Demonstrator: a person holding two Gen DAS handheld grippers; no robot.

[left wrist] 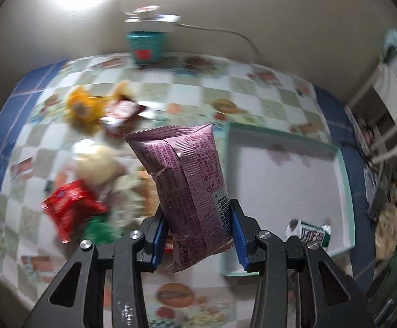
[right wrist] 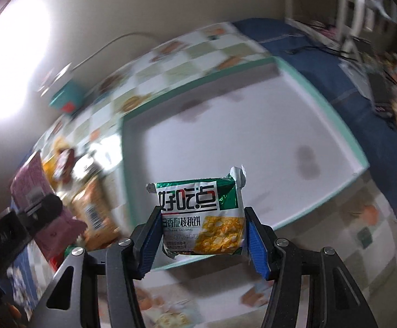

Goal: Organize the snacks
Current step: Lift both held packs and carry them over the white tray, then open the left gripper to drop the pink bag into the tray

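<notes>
Left gripper (left wrist: 197, 235): closed on a purple packet (left wrist: 187, 180), gripped low on its sides between the blue pads; the packet is held upright at the centre of the left wrist frame, above the tablecloth (left wrist: 171, 87).

Right gripper (right wrist: 202, 235): closed on a green-and-white packet (right wrist: 202, 218), held at lower centre of the right wrist frame, over the near edge of the tray (right wrist: 318, 101).

Tray: a shallow white tray with a mint rim, seen at right in the left wrist view and across the middle of the right wrist view; its floor is bare apart from a few dark smudges.

Snack pile (left wrist: 89, 164): loose packets are left on the tablecloth at left of the left wrist frame, among them a red packet (left wrist: 70, 205) and a yellow one (left wrist: 82, 109); details are lost to motion blur.

Backdrop: a teal box (left wrist: 145, 45) with a white cable is set against the wall at upper centre of the left wrist frame.

Step in hand: both packets are judged to be in carriage toward the tray, neither yet set down.

Next move: the green-and-white packet would need to be lowered onto the tray floor and the jaws opened; the purple packet would have to be brought rightward over the rim before release.

Caution: the purple packet is pinched near its bottom end, so a tilt under its own weight is thought possible.
</notes>
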